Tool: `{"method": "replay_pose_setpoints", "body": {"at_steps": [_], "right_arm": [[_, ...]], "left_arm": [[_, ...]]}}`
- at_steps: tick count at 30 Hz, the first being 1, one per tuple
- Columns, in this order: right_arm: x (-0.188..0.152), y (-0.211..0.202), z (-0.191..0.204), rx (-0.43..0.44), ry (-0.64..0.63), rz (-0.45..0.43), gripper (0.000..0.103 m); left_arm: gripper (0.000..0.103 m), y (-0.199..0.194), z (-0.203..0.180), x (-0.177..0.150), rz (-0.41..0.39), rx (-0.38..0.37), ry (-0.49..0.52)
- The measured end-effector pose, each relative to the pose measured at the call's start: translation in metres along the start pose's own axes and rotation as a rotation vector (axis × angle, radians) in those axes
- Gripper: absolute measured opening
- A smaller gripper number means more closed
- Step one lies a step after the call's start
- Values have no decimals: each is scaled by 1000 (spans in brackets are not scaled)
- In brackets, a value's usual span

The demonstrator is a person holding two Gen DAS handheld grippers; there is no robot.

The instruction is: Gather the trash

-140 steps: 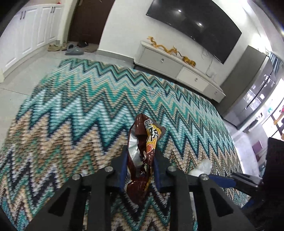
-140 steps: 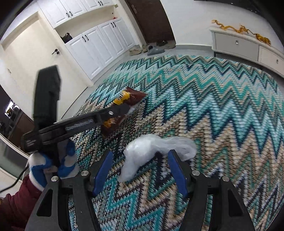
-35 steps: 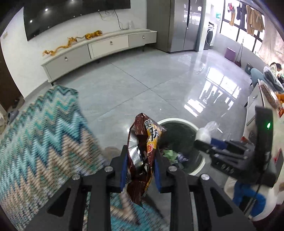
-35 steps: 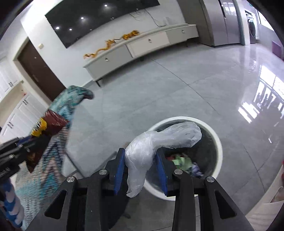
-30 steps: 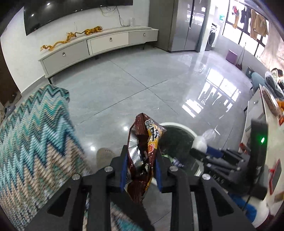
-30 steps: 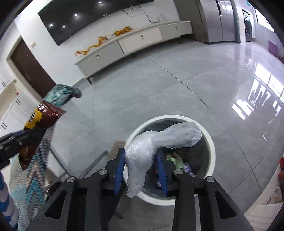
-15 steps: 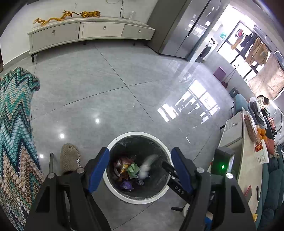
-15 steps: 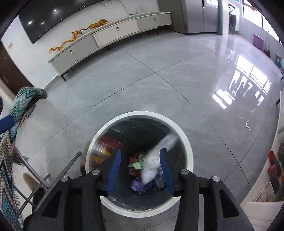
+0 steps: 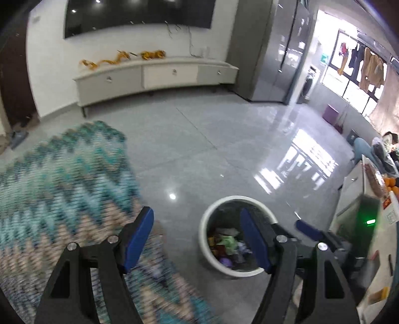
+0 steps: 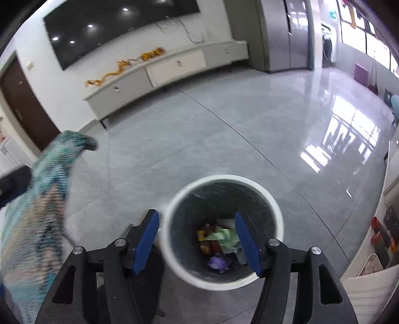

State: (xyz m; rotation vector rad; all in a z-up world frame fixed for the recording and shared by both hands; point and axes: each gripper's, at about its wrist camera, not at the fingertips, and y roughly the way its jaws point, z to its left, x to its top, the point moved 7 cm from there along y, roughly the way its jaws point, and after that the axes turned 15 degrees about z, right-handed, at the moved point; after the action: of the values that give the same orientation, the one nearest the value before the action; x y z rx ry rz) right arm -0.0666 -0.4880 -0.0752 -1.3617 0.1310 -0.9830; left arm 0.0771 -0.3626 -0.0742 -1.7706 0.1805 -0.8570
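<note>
My left gripper (image 9: 197,241) stands with its blue-padded jaws wide apart and nothing between them; past them I see only the grey tiled floor (image 9: 174,154). My right gripper (image 10: 197,239) has its jaws opening too, also with nothing clamped, and it looks straight down into the round white-rimmed waste bin with a dark liner (image 10: 274,199).

The trash lies at the bottom of that bin: a heap of crumpled wrappers and scraps (image 10: 219,244) in green, white, red, yellow and purple. I cannot tell the single pieces apart. From the left wrist view the same bin (image 9: 207,224) stands on the floor to the right of my left jaws, partly behind the right-hand finger, and the tip of my right gripper (image 9: 308,229) shows just beyond it on the right.

A teal and beige zigzag-patterned cloth (image 9: 62,179) fills the near left, blurred. Far across the floor a long, low white cabinet with drawers (image 9: 154,74) runs along the wall under a big black wall-mounted screen (image 9: 139,15).
</note>
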Motion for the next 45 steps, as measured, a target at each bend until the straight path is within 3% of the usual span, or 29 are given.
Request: {"method": "replay_pose_setpoints", "body": {"at_steps": [11, 20, 28, 45], "right_arm": [[-22, -77, 100, 25, -159, -162, 79], [-35, -100, 140, -22, -238, -227, 90], [-34, -112, 150, -79, -257, -288, 102], [-34, -119, 153, -104, -264, -337, 103]], "left_arm": [[72, -91, 106, -48, -165, 197, -192], [72, -131, 135, -66, -274, 329, -227], [81, -142, 138, -76, -294, 341, -225], [81, -152, 142, -78, -315, 349, -247]]}}
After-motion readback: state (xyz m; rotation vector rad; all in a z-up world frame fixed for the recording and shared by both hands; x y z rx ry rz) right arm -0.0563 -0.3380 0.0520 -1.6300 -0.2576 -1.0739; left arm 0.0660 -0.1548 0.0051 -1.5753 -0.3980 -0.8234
